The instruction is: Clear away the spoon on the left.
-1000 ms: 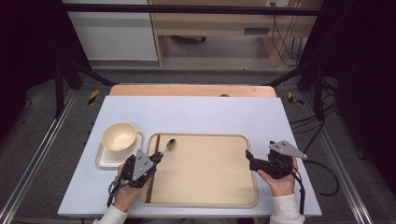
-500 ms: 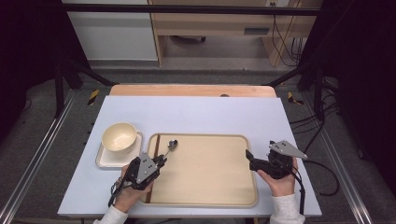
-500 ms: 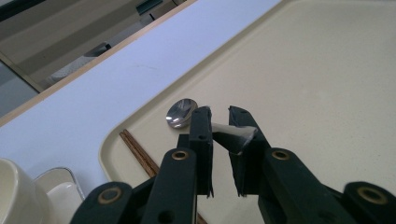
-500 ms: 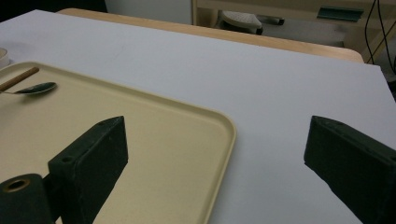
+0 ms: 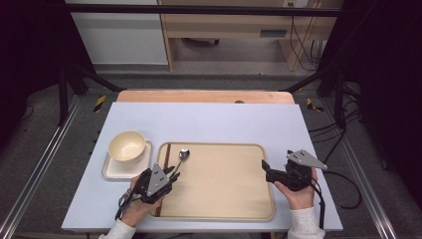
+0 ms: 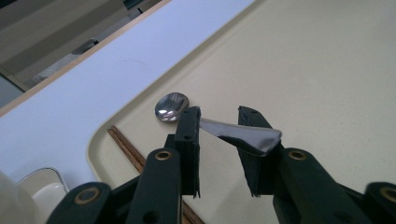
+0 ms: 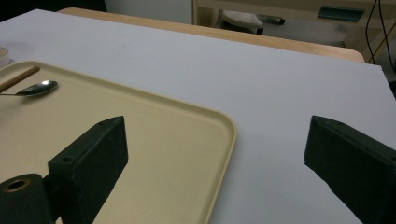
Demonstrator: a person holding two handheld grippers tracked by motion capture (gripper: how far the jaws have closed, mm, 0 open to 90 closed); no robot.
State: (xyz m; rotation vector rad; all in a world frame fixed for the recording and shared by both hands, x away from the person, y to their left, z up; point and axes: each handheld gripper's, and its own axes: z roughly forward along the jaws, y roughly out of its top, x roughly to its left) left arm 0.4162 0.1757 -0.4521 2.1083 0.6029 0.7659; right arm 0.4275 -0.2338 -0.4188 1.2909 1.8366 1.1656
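Your left gripper (image 6: 219, 122) has just been opening its jaws; the spoon (image 5: 180, 160) lies on the tray (image 5: 249, 214) between them, released. Right gripper (image 7: 215, 154) gapes, idle. Next, back the left away cleanly.

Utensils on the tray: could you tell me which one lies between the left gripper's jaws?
The spoon; its metal handle runs between them, while the brown chopsticks lie beside, along the tray's edge.

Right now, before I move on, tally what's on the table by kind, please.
Trays: 1, beige tray
Spoons: 1, spoon on the tray
Chopsticks: 1 pair, chopsticks along the tray's left edge
Bowls: 1, bowl
Plates: 1, square plate under the bowl
Total: 5
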